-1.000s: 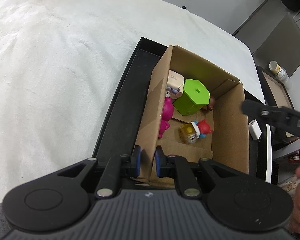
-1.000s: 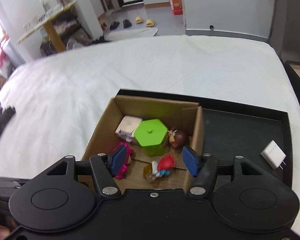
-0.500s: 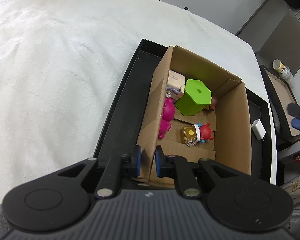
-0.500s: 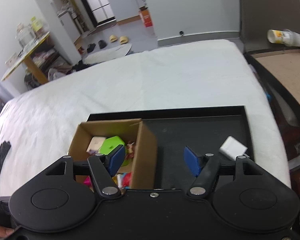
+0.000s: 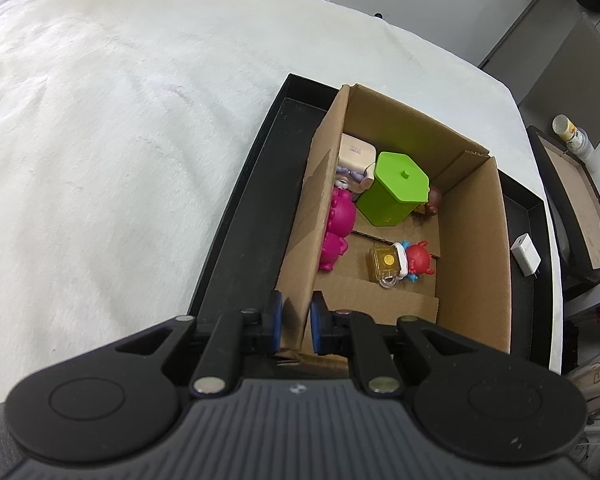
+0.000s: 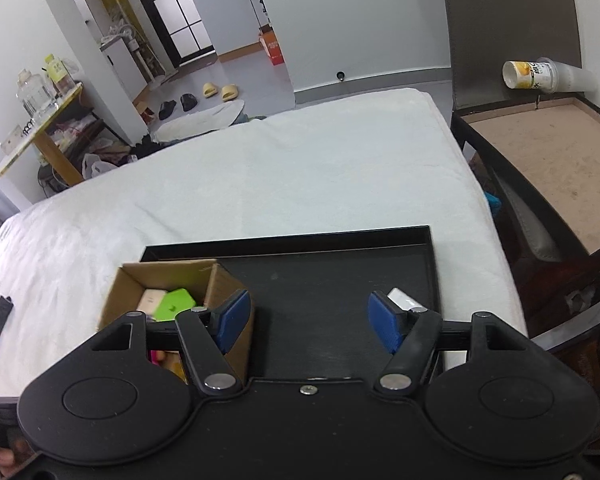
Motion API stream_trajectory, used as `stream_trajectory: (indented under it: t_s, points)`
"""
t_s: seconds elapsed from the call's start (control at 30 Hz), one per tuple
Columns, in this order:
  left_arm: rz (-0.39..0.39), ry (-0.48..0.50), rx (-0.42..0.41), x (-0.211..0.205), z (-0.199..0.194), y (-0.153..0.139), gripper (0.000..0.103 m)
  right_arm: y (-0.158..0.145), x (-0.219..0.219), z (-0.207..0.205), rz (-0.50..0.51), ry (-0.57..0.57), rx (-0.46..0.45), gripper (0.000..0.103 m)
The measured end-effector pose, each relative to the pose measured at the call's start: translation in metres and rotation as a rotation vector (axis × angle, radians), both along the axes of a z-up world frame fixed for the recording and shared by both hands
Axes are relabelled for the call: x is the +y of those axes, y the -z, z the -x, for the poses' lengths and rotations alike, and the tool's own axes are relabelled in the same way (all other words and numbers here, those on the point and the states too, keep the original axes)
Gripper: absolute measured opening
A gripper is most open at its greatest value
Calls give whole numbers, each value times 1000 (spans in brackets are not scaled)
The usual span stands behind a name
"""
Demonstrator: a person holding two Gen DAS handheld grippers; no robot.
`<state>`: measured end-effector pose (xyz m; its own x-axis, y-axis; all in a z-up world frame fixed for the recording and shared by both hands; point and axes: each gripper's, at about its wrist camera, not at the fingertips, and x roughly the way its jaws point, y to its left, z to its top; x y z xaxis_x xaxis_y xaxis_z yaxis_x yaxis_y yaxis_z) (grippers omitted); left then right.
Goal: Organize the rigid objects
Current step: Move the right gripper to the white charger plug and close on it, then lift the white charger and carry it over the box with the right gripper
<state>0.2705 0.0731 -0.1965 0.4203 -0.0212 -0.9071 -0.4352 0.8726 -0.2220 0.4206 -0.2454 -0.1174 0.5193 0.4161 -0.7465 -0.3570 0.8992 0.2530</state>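
The left gripper (image 5: 294, 326) was clamped on the near corner wall of the cardboard box (image 5: 474, 248), its blue pads (image 5: 277, 322) pinching the thin board from both sides low in the centre of the left wrist view. The right gripper (image 6: 306, 322) hung spread wide with nothing between its pads, low in the centre of its own view.

Just behind the right-hand pad there, partly hidden by it, lay the white charger (image 6: 400, 299), the one loose piece left outside the box. In the left wrist view the white charger (image 5: 525, 255) sat at the right edge, on the black tray (image 5: 256, 216) just beside the box's outer wall. It looked like a small, hard plastic block: light, stiff and smooth, so probably slippery under the pads. A squeeze across its two broad flat faces would likely hold best; the prong end seemed a poor place to grip.

Inside the box, at frame centre, stood a green hexagonal container (image 5: 394, 188), with a cream case (image 5: 355, 152) and a pink toy (image 5: 338, 228) along the left wall, a brown figure (image 5: 432, 204) behind the container, and a red figure (image 5: 418, 258) touching a yellow clear cube (image 5: 386, 262) nearer the camera. The tray rested on a white bedcover (image 5: 120, 140) filling the left half.
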Motion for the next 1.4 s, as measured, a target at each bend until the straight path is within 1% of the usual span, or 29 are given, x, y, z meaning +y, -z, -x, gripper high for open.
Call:
stream_trajectory:
  t_s: [0.17,0.23,0.37,0.47,0.57,0.77,0.97,1.1,1.23,1.3,1.33,1.4]
  points:
    - [-6,2,1,-1,0,0,13,10,-8,-12,42,-25,2,65]
    - [-9,2,2,-2,-1,1,13,16,-11,-19,44,-32,9,65]
    - [-10,2,3,-3,-1,1,13,28,-13,-30,49,-69,33,59]
    - [-13,3,5,-3,-2,3,13,39,-15,-42,45,-80,71,56]
    - [-15,3,6,-3,-2,3,13,51,-20,-53,23,-88,113,56]
    - [-19,0,12,-3,-3,4,13,73,-25,-71,48,-99,162,55]
    - [-21,-5,17,-2,-5,6,13,89,-14,-78,108,-145,169,55]
    - [-21,-6,19,-2,-6,6,13,97,-5,-80,160,-164,155,55]
    - [-17,-8,19,-1,-6,8,13,107,6,-78,256,-183,130,55]
    - [-13,-10,20,0,-6,8,13,111,9,-77,280,-186,130,49]
    - [-11,-11,20,0,-5,8,13,112,12,-75,298,-191,127,48]
    - [-8,-11,16,1,-5,8,13,114,17,-71,343,-207,117,39]
